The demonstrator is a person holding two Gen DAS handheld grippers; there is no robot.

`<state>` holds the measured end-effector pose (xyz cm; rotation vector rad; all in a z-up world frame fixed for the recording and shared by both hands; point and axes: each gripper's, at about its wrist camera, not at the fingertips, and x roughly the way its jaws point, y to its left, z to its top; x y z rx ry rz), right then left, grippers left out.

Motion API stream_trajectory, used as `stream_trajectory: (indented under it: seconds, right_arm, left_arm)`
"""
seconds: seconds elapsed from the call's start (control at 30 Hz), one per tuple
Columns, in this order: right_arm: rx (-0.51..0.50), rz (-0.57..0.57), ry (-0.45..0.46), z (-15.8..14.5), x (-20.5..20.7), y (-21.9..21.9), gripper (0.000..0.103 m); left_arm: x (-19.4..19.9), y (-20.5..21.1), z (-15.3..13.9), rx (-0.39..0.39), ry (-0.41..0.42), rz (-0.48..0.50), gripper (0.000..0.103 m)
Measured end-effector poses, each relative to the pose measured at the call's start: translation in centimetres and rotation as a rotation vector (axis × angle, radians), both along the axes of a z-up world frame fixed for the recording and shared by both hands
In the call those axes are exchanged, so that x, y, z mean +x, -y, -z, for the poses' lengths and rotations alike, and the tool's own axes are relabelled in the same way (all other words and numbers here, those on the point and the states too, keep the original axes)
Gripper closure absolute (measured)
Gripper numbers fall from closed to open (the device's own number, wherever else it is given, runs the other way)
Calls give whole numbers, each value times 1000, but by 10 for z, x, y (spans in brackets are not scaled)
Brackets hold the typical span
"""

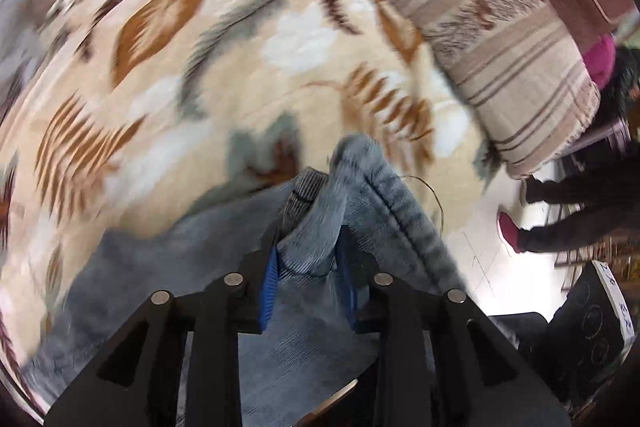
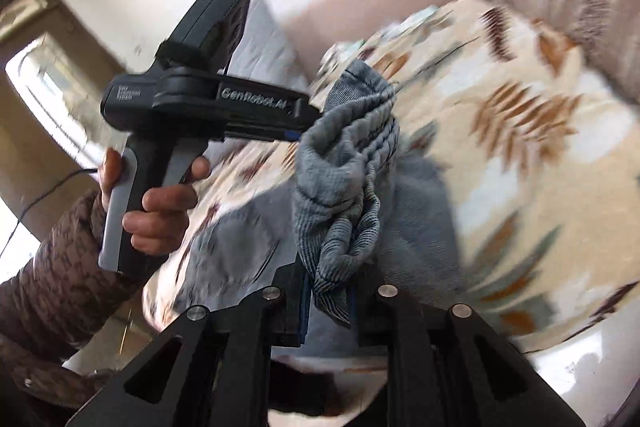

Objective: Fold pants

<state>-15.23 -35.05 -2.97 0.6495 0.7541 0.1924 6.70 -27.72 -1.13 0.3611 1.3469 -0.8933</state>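
The pants [image 1: 360,187] are grey-blue ribbed fabric, bunched and lifted above a cream leaf-print blanket [image 1: 180,87]. My left gripper [image 1: 308,267] is shut on a fold of the pants between its blue pads. In the right wrist view the pants [image 2: 348,179] hang in a crumpled bundle. My right gripper [image 2: 330,295] is shut on their lower edge. The left gripper [image 2: 298,135] comes in from the left of that view, held by a hand, and pinches the upper part of the same bundle.
A striped pillow [image 1: 500,47] lies at the blanket's far right. Beyond the bed edge are a white floor [image 1: 480,267], a standing person's legs [image 1: 560,219] and a dark object [image 1: 588,315]. A pink wall or headboard [image 2: 360,7] sits behind the bed.
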Motion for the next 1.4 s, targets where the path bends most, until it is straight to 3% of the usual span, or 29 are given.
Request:
stream_trajectory:
  seconds: [0.17, 0.23, 0.33, 0.47, 0.57, 0.7, 0.77, 0.83, 0.93, 1.0, 1.03, 1.07, 1.1, 1.17, 1.27, 1.33, 1.4]
  right_arm:
    - [33, -119, -60, 11, 24, -43, 63]
    - [45, -172, -85, 16, 30, -58, 49]
    - [49, -253, -107, 18, 35, -78, 46]
    - [83, -311, -61, 4, 30, -82, 40]
    - [66, -217, 8, -14, 26, -54, 39]
    - [60, 23, -42, -4, 39, 17, 38]
    - [38, 96, -98, 9, 51, 44, 38]
    - [25, 124, -142, 23, 66, 58, 38]
    - [37, 141, -182, 41, 86, 68, 38]
    - [65, 143, -201, 56, 99, 73, 38]
    - [81, 136, -210, 63, 107, 74, 51]
    - [103, 117, -216, 68, 112, 74, 73]
    - [129, 76, -225, 73, 119, 72, 93]
    - [59, 41, -204, 54, 126, 64, 94]
    - [-64, -11, -60, 10, 132, 52, 94]
    - [-149, -29, -76, 10, 143, 45, 94]
    - [-225, -42, -172, 36, 158, 42, 93]
  left_arm:
    - [14, -62, 15, 43, -10, -142, 72]
    - [21, -87, 20, 35, -50, -205, 71]
    - [28, -121, 22, 7, -89, -284, 66]
    - [34, -154, 26, -64, -160, -388, 58]
    - [31, -162, 27, -143, -236, -427, 55]
    - [15, -151, 22, -217, -264, -414, 42]
    - [9, -143, 25, -208, -245, -413, 35]
    - [3, -134, 36, -157, -237, -410, 34]
    - [-3, -123, 54, -143, -309, -403, 34]
    - [-9, -114, 57, -170, -316, -382, 40]
    - [-12, -108, 55, -177, -294, -371, 50]
    - [-13, -103, 52, -175, -275, -356, 83]
    - [-13, -97, 47, -177, -271, -340, 95]
    - [-10, -94, 31, -217, -233, -349, 95]
    - [-3, -93, 13, -192, -77, -356, 95]
    - [7, -94, 25, -125, -48, -381, 95]
    - [15, -94, 52, -66, -116, -403, 93]
